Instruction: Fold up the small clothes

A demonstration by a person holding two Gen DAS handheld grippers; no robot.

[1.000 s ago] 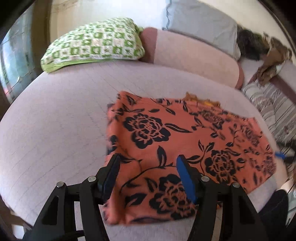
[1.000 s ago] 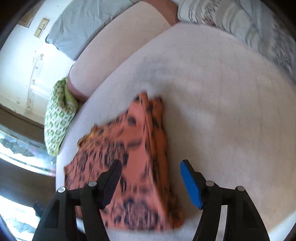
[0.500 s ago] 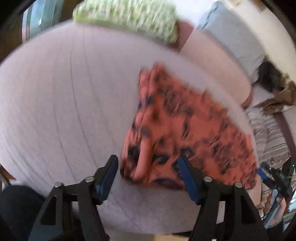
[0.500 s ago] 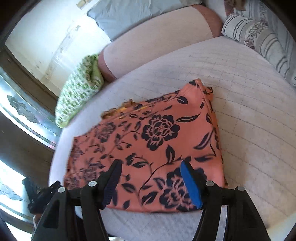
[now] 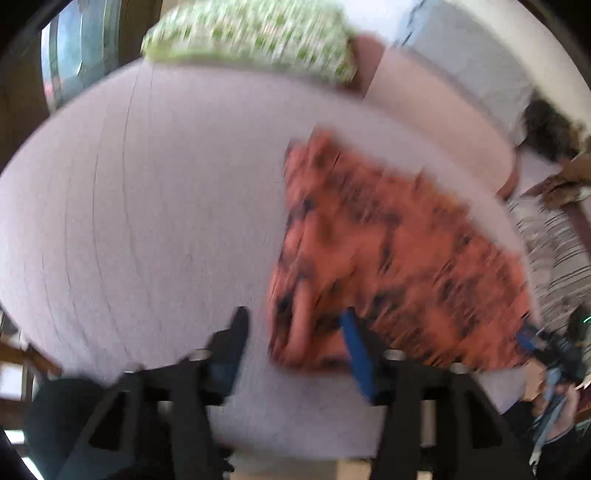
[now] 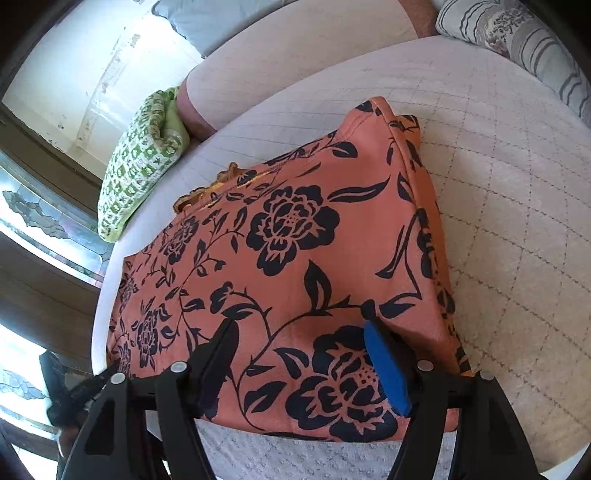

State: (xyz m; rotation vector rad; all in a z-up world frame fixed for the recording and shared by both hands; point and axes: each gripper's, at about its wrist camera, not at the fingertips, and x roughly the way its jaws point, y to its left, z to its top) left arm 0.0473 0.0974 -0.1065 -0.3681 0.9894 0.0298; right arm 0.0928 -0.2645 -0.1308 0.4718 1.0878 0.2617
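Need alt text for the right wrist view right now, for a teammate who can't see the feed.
An orange garment with a black floral print lies flat on a quilted white bed, folded along its right edge. The right gripper hangs above its near edge, jaws opening, nothing pinched between them. A green-and-white pillow sits at the far left of the bed.

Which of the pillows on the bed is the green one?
The green-and-white checked pillow, lying at the bed's far edge beyond the orange floral garment. The grey pillow is plain, and the third pillow is grey-striped.
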